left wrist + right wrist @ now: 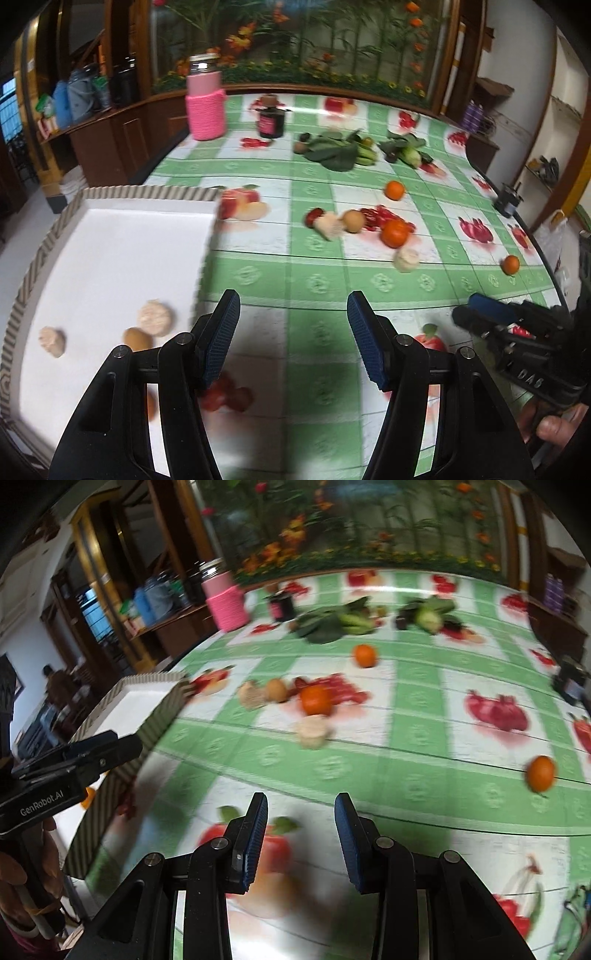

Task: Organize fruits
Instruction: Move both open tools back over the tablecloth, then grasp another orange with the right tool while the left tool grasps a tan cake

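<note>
Both claws spread wide and holding nothing, fruit scattered over the green checked table.

The left gripper hangs with its jaws apart right beside the white tray, which has two pale peeled fruits and a brown one sitting near its front. The right gripper is released too, low over the tablecloth. Mid-table there's an orange touching a brown round fruit cluster, another orange farther back, one more off to the right. Leafy greens and a pink jar at the back.
</note>
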